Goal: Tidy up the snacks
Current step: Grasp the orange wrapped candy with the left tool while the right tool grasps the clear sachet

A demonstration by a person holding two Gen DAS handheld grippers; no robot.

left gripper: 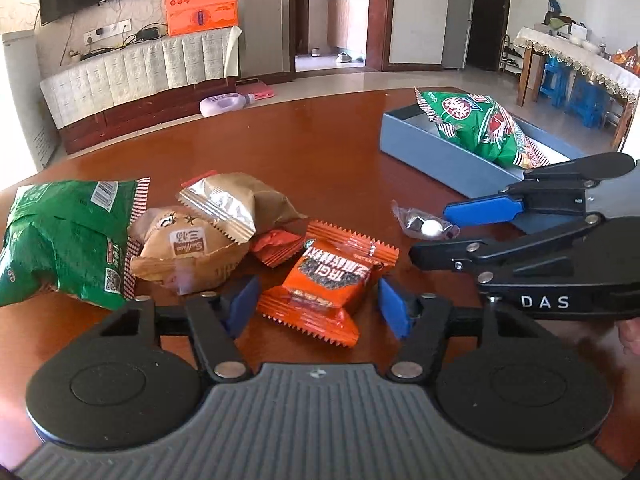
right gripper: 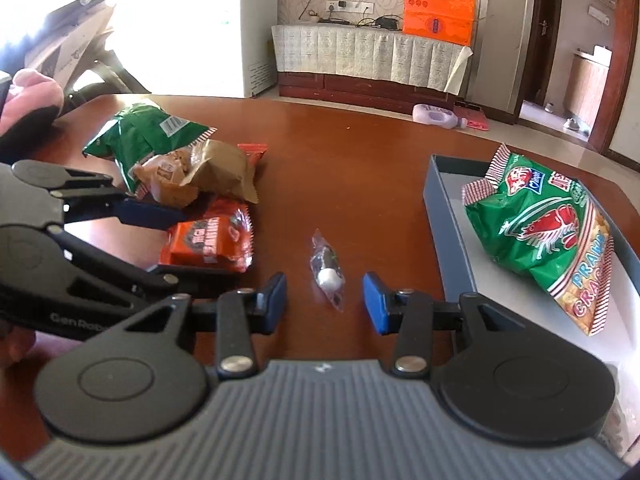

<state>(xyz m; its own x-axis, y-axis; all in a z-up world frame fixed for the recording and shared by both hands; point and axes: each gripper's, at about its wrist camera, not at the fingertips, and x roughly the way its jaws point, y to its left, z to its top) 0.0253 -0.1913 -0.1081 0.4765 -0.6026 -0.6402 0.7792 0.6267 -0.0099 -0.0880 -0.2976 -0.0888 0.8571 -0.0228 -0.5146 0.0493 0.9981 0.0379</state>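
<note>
My left gripper is open around an orange snack packet lying flat on the brown table; its blue pads stand beside the packet without pressing on it. In the right wrist view the same packet lies between the left gripper's fingers. My right gripper is open, its tips on either side of a small clear-wrapped candy. A blue-grey box at the right holds a green prawn cracker bag.
Left of the orange packet lie a second green bag, two brown packets and a small red packet. The box sits near the table's far right edge. A hand grips the right tool.
</note>
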